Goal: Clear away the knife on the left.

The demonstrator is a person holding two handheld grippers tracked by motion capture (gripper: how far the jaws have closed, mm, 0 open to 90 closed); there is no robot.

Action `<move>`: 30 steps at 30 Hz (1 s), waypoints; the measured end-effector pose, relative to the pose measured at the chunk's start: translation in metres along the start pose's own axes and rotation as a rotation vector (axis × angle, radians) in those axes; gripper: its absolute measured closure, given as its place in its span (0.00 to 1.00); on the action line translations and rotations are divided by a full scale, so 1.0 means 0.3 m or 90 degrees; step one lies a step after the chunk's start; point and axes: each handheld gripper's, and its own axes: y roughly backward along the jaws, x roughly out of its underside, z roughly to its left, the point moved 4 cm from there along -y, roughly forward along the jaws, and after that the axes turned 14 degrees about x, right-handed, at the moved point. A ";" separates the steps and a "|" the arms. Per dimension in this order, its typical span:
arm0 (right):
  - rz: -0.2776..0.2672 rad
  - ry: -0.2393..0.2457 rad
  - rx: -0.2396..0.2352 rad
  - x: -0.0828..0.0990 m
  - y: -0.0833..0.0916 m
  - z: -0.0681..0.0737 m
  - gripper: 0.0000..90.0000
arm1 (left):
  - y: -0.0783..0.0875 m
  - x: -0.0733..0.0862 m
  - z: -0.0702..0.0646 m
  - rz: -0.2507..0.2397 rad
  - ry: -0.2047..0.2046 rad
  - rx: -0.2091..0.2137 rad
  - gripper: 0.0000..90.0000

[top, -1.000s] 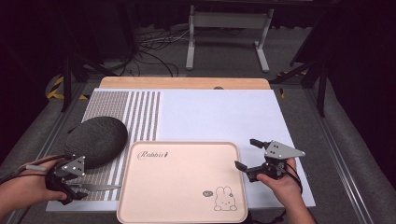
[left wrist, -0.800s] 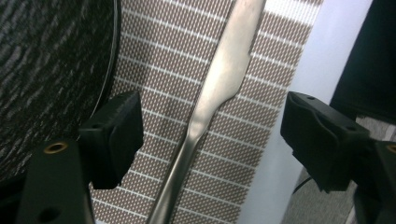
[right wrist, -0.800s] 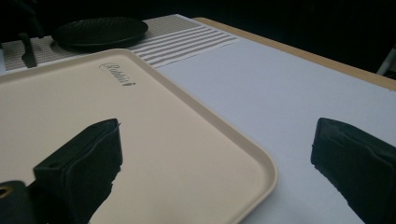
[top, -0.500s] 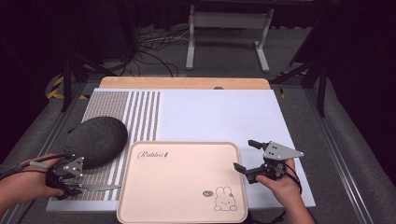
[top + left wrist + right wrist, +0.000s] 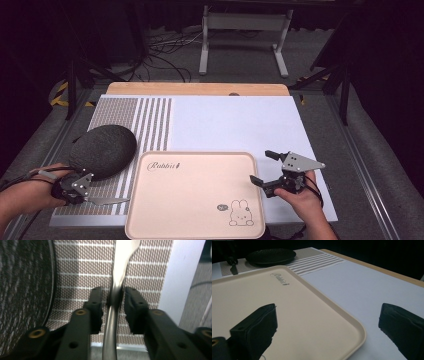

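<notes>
My left gripper has just been closing on the knife, pads about touching its handle; right gripper gapes empty over the tray. Knife not lifted yet.

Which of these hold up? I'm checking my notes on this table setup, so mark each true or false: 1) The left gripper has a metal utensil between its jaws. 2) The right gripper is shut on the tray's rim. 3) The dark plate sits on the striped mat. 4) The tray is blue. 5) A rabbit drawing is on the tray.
1) True: the left gripper has the metal utensil between its jaws, which have just been closing onto its handle.
2) False: the right gripper stands open, its jaws either side of the tray edge, not pressing it.
3) True: the dark plate rests on the striped mat.
4) False: it is pale pink-beige.
5) True: the rabbit drawing is near its front right corner.
</notes>
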 end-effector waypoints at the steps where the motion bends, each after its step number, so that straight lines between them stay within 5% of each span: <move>1: 0.000 0.001 -0.001 0.000 0.000 0.001 0.04 | 0.001 0.000 0.000 0.005 -0.002 0.001 0.83; 15: 0.005 0.006 -0.012 0.001 -0.001 0.011 0.04 | 0.000 -0.003 -0.003 0.021 -0.016 -0.005 0.89; 21: 0.008 0.009 -0.014 0.002 -0.002 0.013 0.04 | 0.005 0.000 0.000 0.012 0.021 -0.005 0.89; 27: 0.008 0.005 -0.010 0.003 -0.002 0.010 0.04 | 0.017 -0.010 -0.009 -0.031 0.045 0.002 0.89; 30: 0.008 0.004 -0.009 0.003 -0.002 0.009 0.04 | 0.035 -0.011 -0.018 -0.052 0.086 0.015 0.89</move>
